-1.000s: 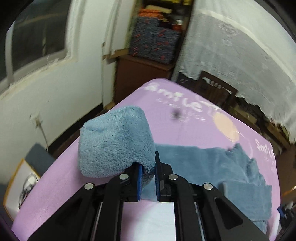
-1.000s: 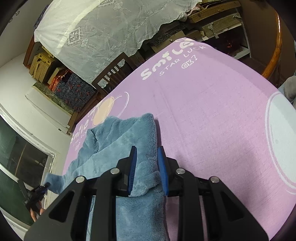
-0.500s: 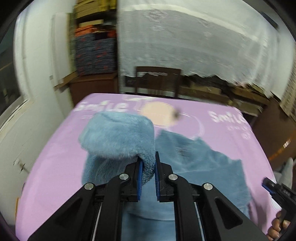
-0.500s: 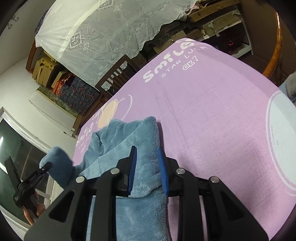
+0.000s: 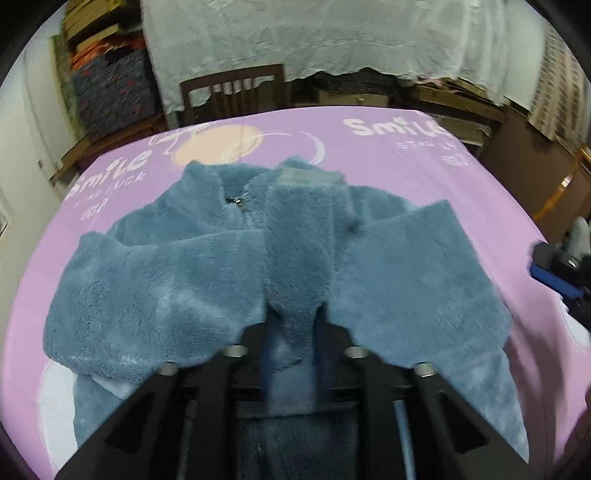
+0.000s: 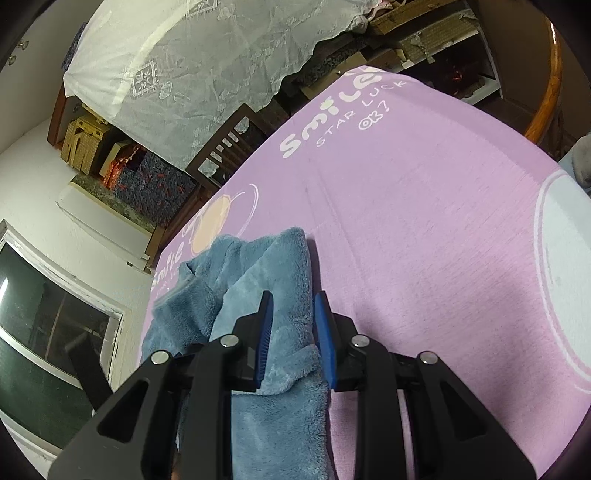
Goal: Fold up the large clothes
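A fluffy blue fleece jacket (image 5: pixel 406 266) lies on the purple cloth (image 5: pixel 388 147), collar and zipper toward the far edge. Its left sleeve (image 5: pixel 299 236) is laid across the chest. My left gripper (image 5: pixel 291 317) has the sleeve's cuff between its fingers; the jaws look slightly parted and blurred. In the right wrist view the jacket's (image 6: pixel 266 280) right edge lies under my right gripper (image 6: pixel 293 314), whose blue pads stand apart over the fleece. The right gripper also shows at the right edge of the left wrist view (image 5: pixel 557 273).
A dark wooden chair (image 5: pixel 232 92) stands behind the table's far edge under a white lace cloth (image 5: pixel 332 33). Patterned boxes (image 5: pixel 110 88) stack at the far left by the white wall. A window (image 6: pixel 44 332) is on the left of the right wrist view.
My left gripper has swung right and carried the sleeve over the jacket's chest, and its jaws have parted a little. The right gripper has stayed over the jacket's right edge.
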